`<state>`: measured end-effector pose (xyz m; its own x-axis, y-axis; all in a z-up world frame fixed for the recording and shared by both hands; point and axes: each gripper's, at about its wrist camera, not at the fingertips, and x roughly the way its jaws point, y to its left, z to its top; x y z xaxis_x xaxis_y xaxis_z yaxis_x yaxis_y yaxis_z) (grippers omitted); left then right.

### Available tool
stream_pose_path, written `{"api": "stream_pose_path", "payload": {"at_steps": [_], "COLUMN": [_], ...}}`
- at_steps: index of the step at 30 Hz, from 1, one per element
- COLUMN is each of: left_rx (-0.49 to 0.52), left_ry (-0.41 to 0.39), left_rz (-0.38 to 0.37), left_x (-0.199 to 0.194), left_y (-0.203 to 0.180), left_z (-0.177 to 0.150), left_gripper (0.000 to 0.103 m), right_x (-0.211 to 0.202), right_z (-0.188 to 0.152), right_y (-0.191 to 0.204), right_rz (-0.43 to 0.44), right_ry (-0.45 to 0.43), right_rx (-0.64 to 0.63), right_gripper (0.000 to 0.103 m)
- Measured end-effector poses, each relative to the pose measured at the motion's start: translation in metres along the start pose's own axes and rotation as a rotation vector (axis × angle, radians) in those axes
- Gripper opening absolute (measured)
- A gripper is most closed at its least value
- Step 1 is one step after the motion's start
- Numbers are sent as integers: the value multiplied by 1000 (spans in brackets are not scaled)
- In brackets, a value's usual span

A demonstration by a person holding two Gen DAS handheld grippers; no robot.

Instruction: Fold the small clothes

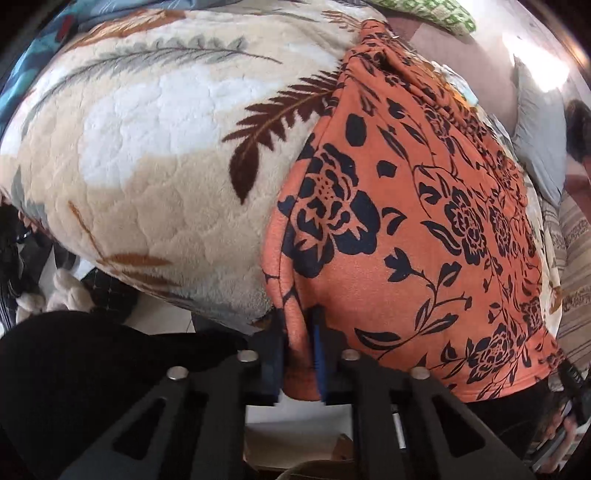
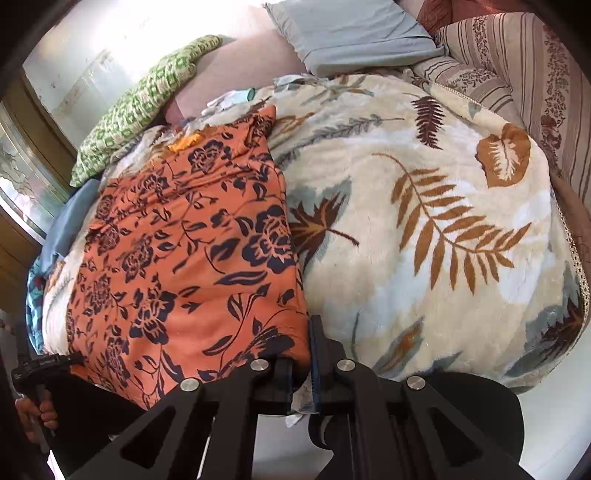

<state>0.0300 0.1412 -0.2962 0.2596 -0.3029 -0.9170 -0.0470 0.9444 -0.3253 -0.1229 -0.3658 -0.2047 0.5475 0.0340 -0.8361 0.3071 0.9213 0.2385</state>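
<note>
An orange garment with a dark flower print (image 1: 424, 229) lies spread flat on a cream fleece blanket with leaf patterns (image 1: 147, 147), close to the bed's near edge. My left gripper (image 1: 298, 325) is shut on the garment's near left corner, and a fold of orange cloth is pinched between its blue pads. In the right wrist view the same garment (image 2: 184, 258) lies to the left on the blanket (image 2: 424, 240). My right gripper (image 2: 303, 350) is shut on its near right corner. The left gripper (image 2: 44, 363) shows at that view's far left, held by a hand.
A green patterned cloth (image 2: 140, 107), a grey pillow (image 2: 351, 33) and a striped cushion (image 2: 517, 74) lie at the back of the bed. Below the near bed edge there is pale floor (image 1: 159, 317) with a plush toy (image 1: 62, 295).
</note>
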Motion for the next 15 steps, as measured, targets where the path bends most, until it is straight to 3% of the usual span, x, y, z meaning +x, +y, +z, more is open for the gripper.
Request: {"api": "stream_pose_path", "payload": {"at_steps": [7,15], "left_rx": [-24,-4], "left_ry": [-12,-129], "left_rz": [-155,-340], "left_x": [-24,-86], "left_y": [16,3], "left_z": [13,55], "left_gripper": [7,7], "right_x": [-15,-25], "right_z": [12,36], "right_y": [-12,-21], "right_rz": [118,215], "right_ry": [-55,-108], "right_rx": [99,203], "right_gripper": [7,7]}}
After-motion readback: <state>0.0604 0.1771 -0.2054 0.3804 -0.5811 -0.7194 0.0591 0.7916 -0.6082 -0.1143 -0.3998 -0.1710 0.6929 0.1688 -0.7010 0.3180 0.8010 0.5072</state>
